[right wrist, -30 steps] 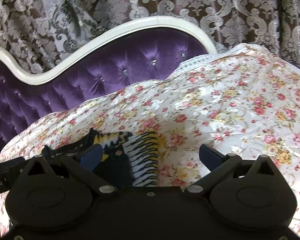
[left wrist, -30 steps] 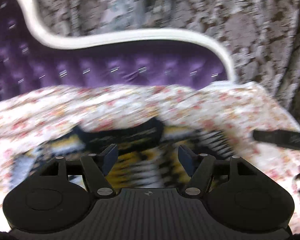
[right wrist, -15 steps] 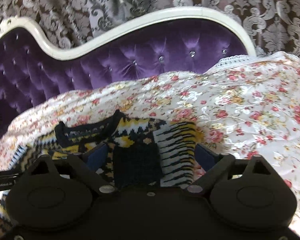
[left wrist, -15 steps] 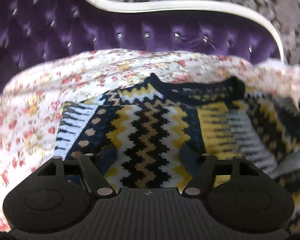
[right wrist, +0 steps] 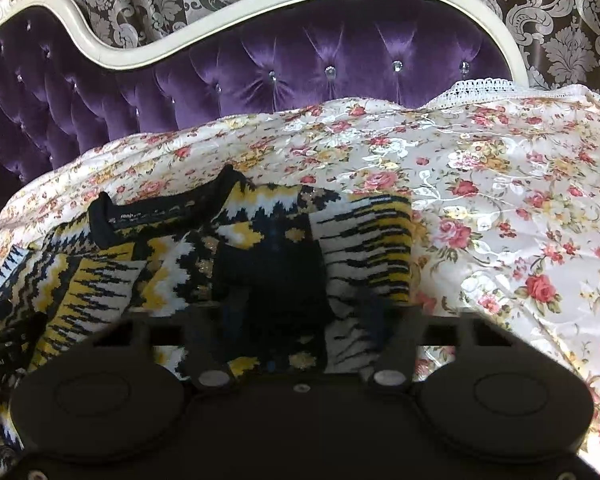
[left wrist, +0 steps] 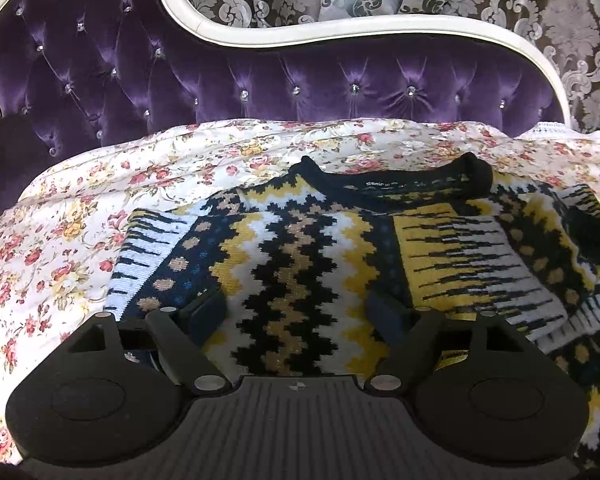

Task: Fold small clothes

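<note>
A small knitted sweater (left wrist: 300,264) with black, yellow and white zigzag bands lies on the floral bedspread (left wrist: 60,232), its black collar (left wrist: 400,188) toward the headboard. My left gripper (left wrist: 298,312) is open just above the sweater's body, one finger on each side of the middle zigzag. In the right wrist view the same sweater (right wrist: 228,248) lies with a sleeve folded over it, its dark cuff (right wrist: 272,276) nearest. My right gripper (right wrist: 300,316) is open low over that cuff and the striped sleeve part.
A purple tufted headboard (left wrist: 260,76) with a white frame stands behind the bed, with patterned curtains (left wrist: 560,8) beyond. Bare floral bedspread (right wrist: 520,220) stretches to the right of the sweater. The left gripper's body (right wrist: 0,344) shows at the left edge of the right wrist view.
Both grippers have dropped lower and closer over the sweater. The left one moved from the bedspread's edge to above the sweater body. The right gripper's fingers have narrowed over the cuff.
</note>
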Demonstrator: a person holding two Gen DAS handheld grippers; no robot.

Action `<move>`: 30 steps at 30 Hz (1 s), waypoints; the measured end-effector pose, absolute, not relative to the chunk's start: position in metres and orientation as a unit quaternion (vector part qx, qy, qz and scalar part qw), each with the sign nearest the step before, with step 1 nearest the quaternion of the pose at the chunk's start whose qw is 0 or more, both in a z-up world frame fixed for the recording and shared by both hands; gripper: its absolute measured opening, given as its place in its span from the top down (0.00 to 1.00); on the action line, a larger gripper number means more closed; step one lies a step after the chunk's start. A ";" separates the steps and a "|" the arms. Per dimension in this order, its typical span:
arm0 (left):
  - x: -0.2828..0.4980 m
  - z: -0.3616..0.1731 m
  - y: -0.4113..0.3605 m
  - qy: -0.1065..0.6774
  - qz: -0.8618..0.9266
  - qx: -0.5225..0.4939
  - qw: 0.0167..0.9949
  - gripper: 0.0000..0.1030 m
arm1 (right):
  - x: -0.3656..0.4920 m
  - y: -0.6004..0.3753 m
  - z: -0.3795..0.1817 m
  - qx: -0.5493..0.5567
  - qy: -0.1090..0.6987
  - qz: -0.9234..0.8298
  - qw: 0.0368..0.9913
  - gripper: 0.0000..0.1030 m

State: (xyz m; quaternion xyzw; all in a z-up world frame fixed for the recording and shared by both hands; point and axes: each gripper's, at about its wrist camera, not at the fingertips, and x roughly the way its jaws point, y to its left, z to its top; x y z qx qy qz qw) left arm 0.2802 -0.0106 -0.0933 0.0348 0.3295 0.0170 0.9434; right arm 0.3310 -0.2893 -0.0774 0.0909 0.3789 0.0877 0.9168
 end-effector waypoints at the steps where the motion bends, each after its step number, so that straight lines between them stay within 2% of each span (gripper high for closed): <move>1: 0.280 -0.093 -0.010 0.330 0.017 0.034 0.943 0.24 | 0.330 -0.290 -0.076 0.093 0.378 0.088 0.917 0.65; 3: 0.280 -0.094 -0.011 0.330 0.017 0.034 0.943 0.24 | 0.329 -0.291 -0.072 0.094 0.380 0.083 0.917 0.79; 5: 0.279 -0.095 -0.011 0.330 0.017 0.034 0.943 0.24 | 0.326 -0.294 -0.064 0.099 0.381 0.089 0.915 0.84; 10: 0.281 -0.092 -0.012 0.340 0.016 0.035 0.940 0.25 | 0.308 -0.312 -0.040 0.126 0.375 0.084 0.915 0.87; 11: 0.282 -0.089 -0.012 0.346 0.013 0.038 0.937 0.25 | 0.307 -0.316 -0.040 0.131 0.380 0.082 0.912 0.92; 16: 0.281 -0.066 0.009 0.363 0.009 -0.004 0.932 0.25 | 0.315 -0.323 -0.057 0.140 0.427 0.071 0.890 0.92; 25: 0.273 -0.037 0.068 0.355 0.064 -0.036 0.932 0.25 | 0.310 -0.324 -0.048 0.121 0.425 0.068 0.894 0.94; 28: 0.272 -0.032 0.082 0.355 0.076 -0.045 0.931 0.25 | 0.310 -0.324 -0.046 0.077 0.420 0.026 0.904 0.96; 30: 0.272 -0.031 0.087 0.354 0.078 -0.051 0.931 0.25 | 0.311 -0.331 -0.046 0.094 0.415 0.024 0.905 0.95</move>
